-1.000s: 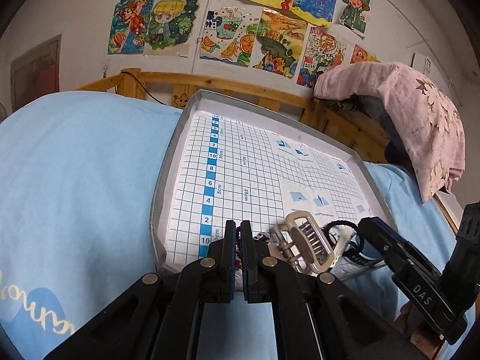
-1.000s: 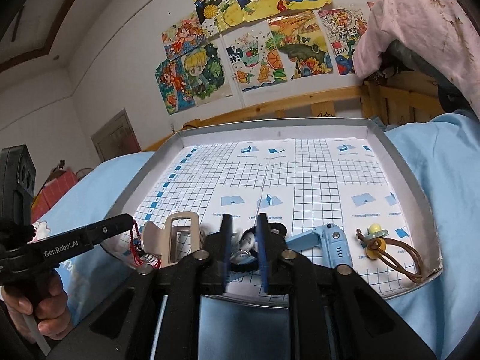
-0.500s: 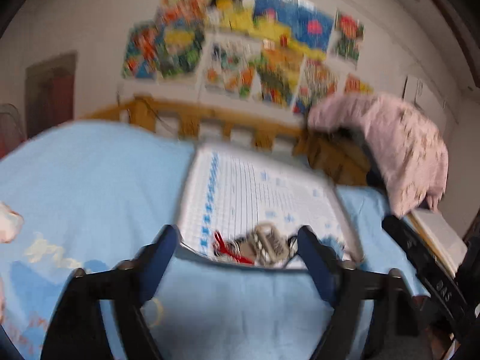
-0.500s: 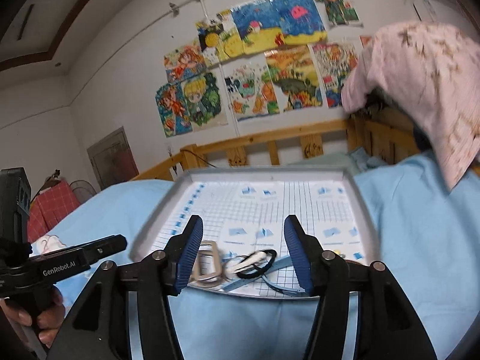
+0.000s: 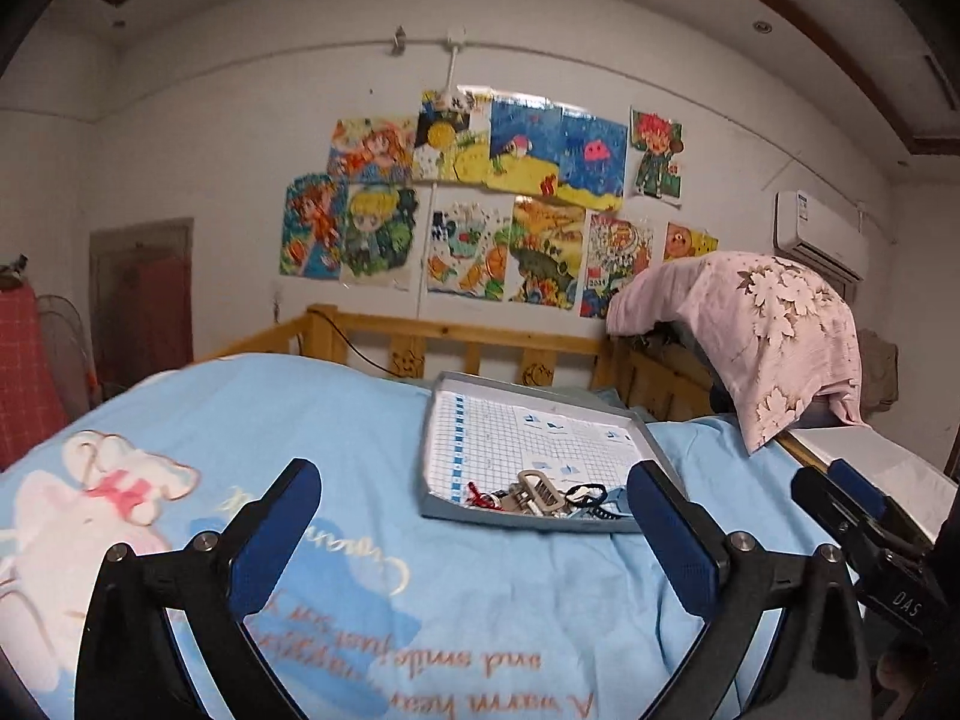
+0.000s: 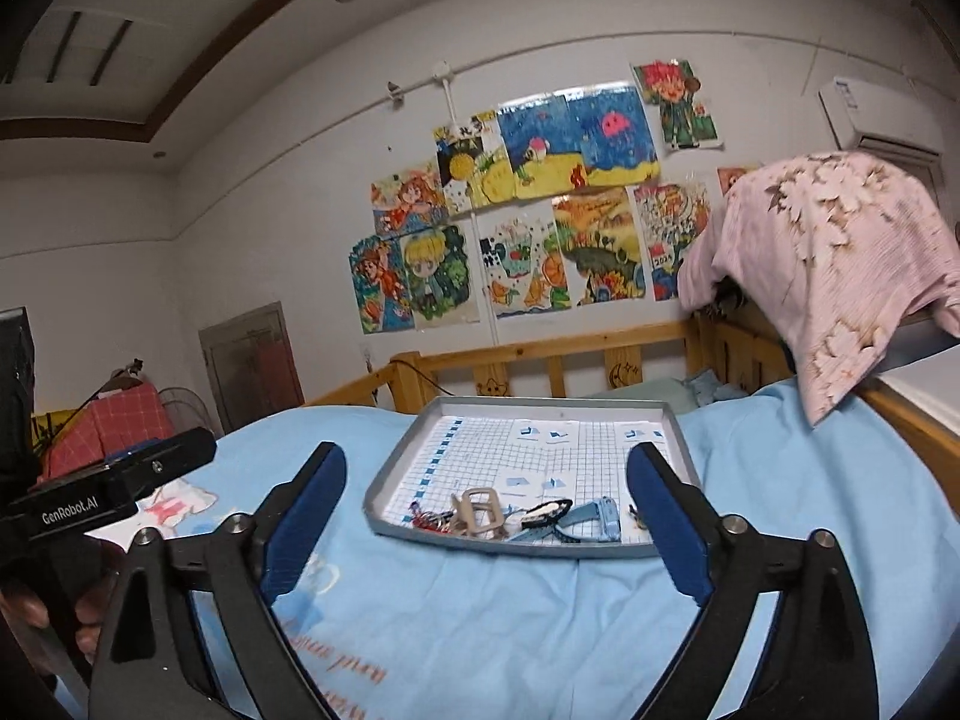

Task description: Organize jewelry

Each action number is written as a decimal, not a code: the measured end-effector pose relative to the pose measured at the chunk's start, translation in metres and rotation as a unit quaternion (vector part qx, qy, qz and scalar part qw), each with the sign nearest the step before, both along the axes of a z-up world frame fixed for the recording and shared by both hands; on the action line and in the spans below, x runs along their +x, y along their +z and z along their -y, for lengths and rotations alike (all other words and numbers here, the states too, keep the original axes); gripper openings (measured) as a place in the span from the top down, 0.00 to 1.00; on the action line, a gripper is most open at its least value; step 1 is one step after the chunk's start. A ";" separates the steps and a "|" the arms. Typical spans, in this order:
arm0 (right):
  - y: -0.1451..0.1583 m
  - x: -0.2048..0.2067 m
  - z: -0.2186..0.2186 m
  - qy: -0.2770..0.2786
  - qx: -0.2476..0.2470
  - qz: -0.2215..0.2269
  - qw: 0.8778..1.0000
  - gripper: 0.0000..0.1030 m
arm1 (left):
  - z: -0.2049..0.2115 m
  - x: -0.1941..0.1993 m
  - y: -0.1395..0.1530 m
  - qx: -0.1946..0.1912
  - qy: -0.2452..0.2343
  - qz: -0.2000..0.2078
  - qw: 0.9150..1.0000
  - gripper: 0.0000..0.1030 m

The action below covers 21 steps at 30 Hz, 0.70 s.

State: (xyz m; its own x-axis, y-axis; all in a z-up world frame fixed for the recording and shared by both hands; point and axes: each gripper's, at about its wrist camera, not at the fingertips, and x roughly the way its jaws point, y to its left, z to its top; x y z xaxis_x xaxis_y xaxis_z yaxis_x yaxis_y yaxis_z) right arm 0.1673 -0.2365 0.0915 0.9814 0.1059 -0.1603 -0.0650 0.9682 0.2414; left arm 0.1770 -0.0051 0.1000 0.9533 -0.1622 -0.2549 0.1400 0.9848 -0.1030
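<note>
A grey tray (image 5: 516,519) lined with grid paper lies on the blue bedsheet. Along its near edge sits a cluster of jewelry: a red string piece (image 5: 477,495), a beige buckle clip (image 5: 537,489) and a black band (image 5: 585,492). In the right wrist view the same tray (image 6: 510,543) holds the clip (image 6: 480,510), the black band (image 6: 546,510), a light blue strap (image 6: 600,519) and a brown cord half hidden behind a finger. My left gripper (image 5: 474,474) and right gripper (image 6: 489,453) hover short of the tray. Both sets of jaws are opening wide, with nothing between them.
The blue bedsheet (image 5: 300,420) with a cartoon print spreads to the left. A wooden bed rail (image 5: 468,342) runs behind the tray. A pink flowered cloth (image 5: 768,324) is draped over something at the right. The body of the right-hand tool (image 5: 870,540) shows at the right edge.
Both grippers were shut down at the jewelry in the tray. They have since pulled back and upward and spread wide; the pieces stay in the tray.
</note>
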 end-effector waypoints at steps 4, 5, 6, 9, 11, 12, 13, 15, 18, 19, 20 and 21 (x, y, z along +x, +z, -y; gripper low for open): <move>-0.001 -0.036 -0.004 -0.001 -0.011 0.011 1.000 0.03 | -0.006 -0.030 -0.006 0.008 0.010 0.010 1.000 0.00; 0.000 -0.041 -0.005 -0.002 -0.014 0.012 1.000 0.02 | -0.008 -0.036 -0.007 0.011 0.013 0.011 1.000 0.00; -0.002 -0.050 -0.006 -0.003 -0.019 0.015 1.000 0.02 | -0.008 -0.041 -0.009 0.013 0.016 0.013 1.000 0.00; -0.006 -0.070 -0.010 -0.008 -0.032 0.018 0.999 0.02 | -0.012 -0.058 -0.018 0.013 0.024 0.017 0.999 0.00; -0.008 -0.080 -0.012 -0.011 -0.035 0.021 0.999 0.02 | -0.017 -0.070 -0.024 0.010 0.029 0.020 0.999 0.00; -0.010 -0.086 -0.012 -0.013 -0.037 0.024 0.999 0.02 | -0.018 -0.076 -0.027 0.011 0.032 0.022 0.999 0.00; -0.012 -0.093 -0.013 -0.018 -0.041 0.027 0.999 0.02 | -0.020 -0.081 -0.030 0.012 0.034 0.022 0.999 0.00; -0.015 -0.104 -0.017 -0.022 -0.047 0.029 0.998 0.02 | -0.020 -0.092 -0.036 0.020 0.039 0.024 0.999 0.00; -0.021 -0.117 -0.022 -0.026 -0.054 0.028 0.998 0.02 | -0.020 -0.104 -0.046 0.029 0.047 0.028 0.998 0.00; -0.024 -0.121 -0.023 -0.030 -0.057 0.027 0.998 0.02 | -0.020 -0.106 -0.048 0.035 0.051 0.027 0.998 0.00; -0.025 -0.124 -0.025 -0.033 -0.059 0.025 0.997 0.02 | -0.019 -0.109 -0.051 0.042 0.057 0.028 0.997 0.00; -0.028 -0.127 -0.026 -0.038 -0.062 0.023 0.997 0.02 | -0.020 -0.113 -0.054 0.047 0.065 0.029 0.996 0.00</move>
